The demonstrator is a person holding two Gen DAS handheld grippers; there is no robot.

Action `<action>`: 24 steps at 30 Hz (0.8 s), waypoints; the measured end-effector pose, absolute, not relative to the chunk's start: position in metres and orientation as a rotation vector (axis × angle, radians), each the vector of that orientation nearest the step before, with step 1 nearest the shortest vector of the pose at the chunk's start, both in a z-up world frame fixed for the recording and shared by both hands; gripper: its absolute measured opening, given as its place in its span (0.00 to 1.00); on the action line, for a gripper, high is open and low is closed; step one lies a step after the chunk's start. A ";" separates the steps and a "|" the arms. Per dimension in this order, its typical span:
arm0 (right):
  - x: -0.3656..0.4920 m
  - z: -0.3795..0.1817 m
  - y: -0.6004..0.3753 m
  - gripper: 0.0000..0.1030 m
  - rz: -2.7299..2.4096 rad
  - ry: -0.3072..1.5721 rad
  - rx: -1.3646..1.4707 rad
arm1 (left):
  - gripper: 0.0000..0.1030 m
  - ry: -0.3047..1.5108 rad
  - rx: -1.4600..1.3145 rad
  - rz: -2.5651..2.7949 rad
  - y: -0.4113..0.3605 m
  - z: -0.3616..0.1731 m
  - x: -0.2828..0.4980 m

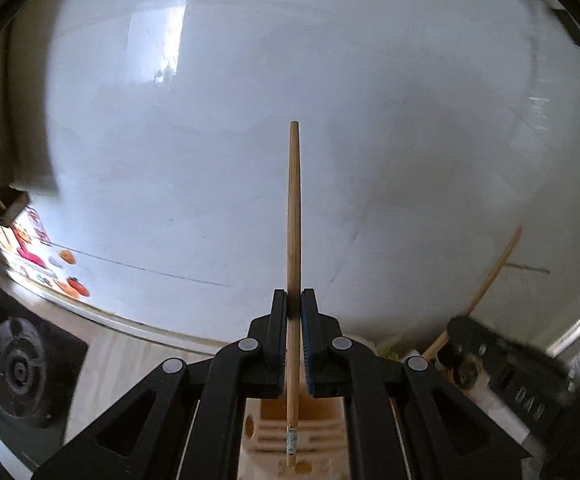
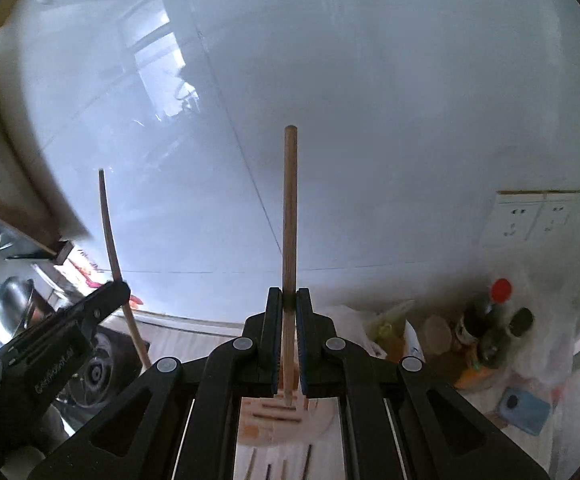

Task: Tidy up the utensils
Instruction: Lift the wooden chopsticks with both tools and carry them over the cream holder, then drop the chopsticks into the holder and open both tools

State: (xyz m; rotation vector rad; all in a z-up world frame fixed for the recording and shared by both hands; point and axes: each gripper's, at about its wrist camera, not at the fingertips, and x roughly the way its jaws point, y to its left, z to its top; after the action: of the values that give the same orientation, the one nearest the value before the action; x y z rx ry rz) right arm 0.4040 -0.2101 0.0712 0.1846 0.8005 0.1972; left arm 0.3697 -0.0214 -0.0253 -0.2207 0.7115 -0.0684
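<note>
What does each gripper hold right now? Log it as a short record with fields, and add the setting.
left gripper: jaws shut on a thin tapered wooden chopstick, pointing up
right gripper: jaws shut on a round wooden utensil handle, upright
below the grippers: pale orange slotted utensil holder, both sticks reach down toward it
backdrop: glossy white tiled wall
left side: black gas stove burner
right side: red-capped dark sauce bottle, white wall sockets

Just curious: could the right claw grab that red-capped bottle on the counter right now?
Probably not: the right claw is already shut on a wooden stick, so nothing could fit between its fingers around the red-capped bottle.
</note>
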 end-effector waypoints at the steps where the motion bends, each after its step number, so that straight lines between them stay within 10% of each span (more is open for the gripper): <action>1: 0.409 0.068 -0.214 0.07 0.195 0.806 0.194 | 0.04 0.714 -0.229 -0.068 -0.021 -0.031 0.378; 24: 0.467 -0.012 -0.196 0.07 0.270 0.959 0.197 | 0.04 0.868 -0.235 -0.058 0.002 -0.126 0.405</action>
State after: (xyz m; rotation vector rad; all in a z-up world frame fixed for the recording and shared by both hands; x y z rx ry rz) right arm 0.4674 -0.1959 -0.0119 0.1966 0.9585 0.2705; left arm 0.4048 0.0020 -0.1260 -0.2354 0.8685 -0.0577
